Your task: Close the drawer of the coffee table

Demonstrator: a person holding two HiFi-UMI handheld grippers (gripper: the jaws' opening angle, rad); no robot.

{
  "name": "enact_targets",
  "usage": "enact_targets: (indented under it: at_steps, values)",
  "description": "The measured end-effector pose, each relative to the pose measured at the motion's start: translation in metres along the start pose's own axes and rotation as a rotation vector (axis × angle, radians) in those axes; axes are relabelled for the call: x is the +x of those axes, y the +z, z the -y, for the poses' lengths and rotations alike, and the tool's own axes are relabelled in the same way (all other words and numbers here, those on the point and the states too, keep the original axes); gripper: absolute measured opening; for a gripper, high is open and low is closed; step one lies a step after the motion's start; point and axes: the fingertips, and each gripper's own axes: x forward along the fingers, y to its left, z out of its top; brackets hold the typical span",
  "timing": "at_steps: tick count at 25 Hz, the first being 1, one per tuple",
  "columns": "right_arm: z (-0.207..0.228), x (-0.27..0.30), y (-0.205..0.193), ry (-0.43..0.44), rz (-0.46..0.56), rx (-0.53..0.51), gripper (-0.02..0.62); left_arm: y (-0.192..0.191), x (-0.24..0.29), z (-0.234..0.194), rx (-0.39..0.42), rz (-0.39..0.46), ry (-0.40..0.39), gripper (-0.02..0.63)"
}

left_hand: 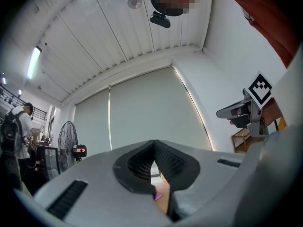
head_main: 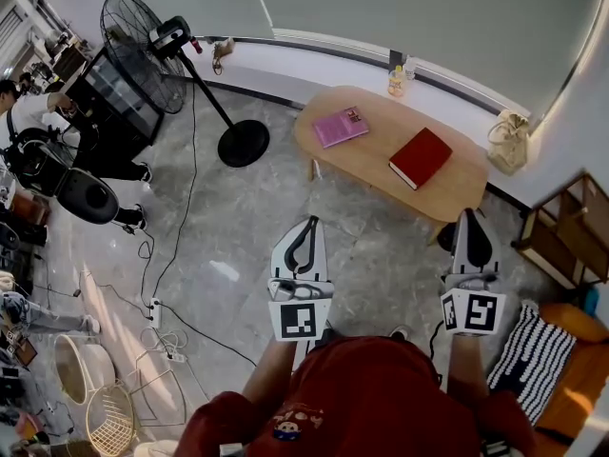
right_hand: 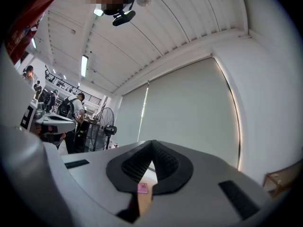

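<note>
Looking down in the head view: left gripper (head_main: 310, 223) and right gripper (head_main: 468, 217) are held out side by side, well apart, over the grey marble floor (head_main: 238, 227). Both point to the far side, at the oval light-wood desk (head_main: 381, 146). The desk stands far centre-right against the window ledge, apart from both grippers. I can't make out its drawer from this angle. On the desk:
- a pink book (head_main: 340, 127) on the left part
- a thick red book (head_main: 420, 157) right of it
- a small yellow bottle (head_main: 397, 82) at the far edge

A black pedestal fan (head_main: 138, 46) stands far left and a beige paper bag (head_main: 507, 141) sits on the ledge at far right. A wooden shelf unit (head_main: 561, 231) stands on the right, with a black-and-white striped cushion (head_main: 533, 350) near right.

Left gripper view: jaws are closed, tips meeting, nothing gripped. Slivers of the desk and the pink book show through the slit lower down. The right gripper is in view at right, and a pale roller blind (left_hand: 151, 112) fills the far wall.

Right gripper view: jaws are closed the same way, tips together, holding nothing. The pink book and a strip of desk show through the slit. The left gripper is at the left edge and the fan is far left.
</note>
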Motion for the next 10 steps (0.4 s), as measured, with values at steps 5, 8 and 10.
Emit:
enact_targets:
  at_steps: [5, 8, 10]
  values:
    - [-0.0003, -0.0015, -0.0023, 0.000, -0.005, 0.000, -0.003, -0.0005, -0.0005, 0.0017, -0.003, 0.000, 0.000, 0.008]
    - [0.0018, -0.0027, -0.0039, -0.001, -0.008, 0.000, -0.003, -0.0012, -0.0001, 0.0045, -0.001, -0.004, -0.002, 0.008]
    - [0.0034, -0.0029, -0.0047, -0.001, -0.011, -0.001, -0.003, -0.0012, 0.0008, 0.0062, -0.003, -0.003, -0.002, 0.008]
